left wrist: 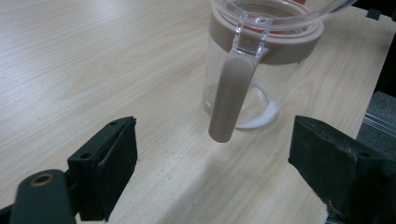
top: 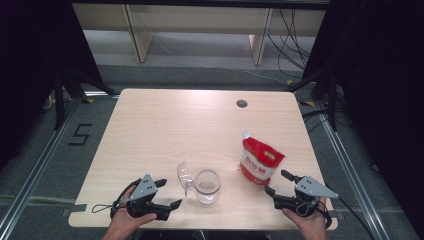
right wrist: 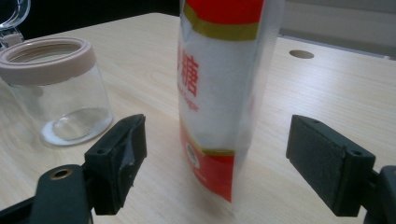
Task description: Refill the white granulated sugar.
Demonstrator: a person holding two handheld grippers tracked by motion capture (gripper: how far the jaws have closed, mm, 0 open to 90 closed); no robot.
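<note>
A clear glass jar point(top: 207, 186) with a smooth beige collar and its see-through lid point(top: 184, 176) flipped open stands near the table's point(top: 165, 120) six o'clock edge; a thin white residue rings its bottom. At its three o'clock, well apart, a glossy red-and-white plastic pouch point(top: 260, 162) stands upright. The left gripper point(top: 169, 193), jaws spread and empty, sits at the jar's nine o'clock. The right gripper point(top: 278, 182), also released, faces the pouch, its matte black jaws straddling but not touching it.

Left gripper point(top: 169, 194): hand-held low, fingers point(left wrist: 105, 175) spread wide, nothing between them. Right gripper point(top: 276, 182): hand-held low, fingers point(right wrist: 116, 161) spread wide, gripping nothing.
</note>
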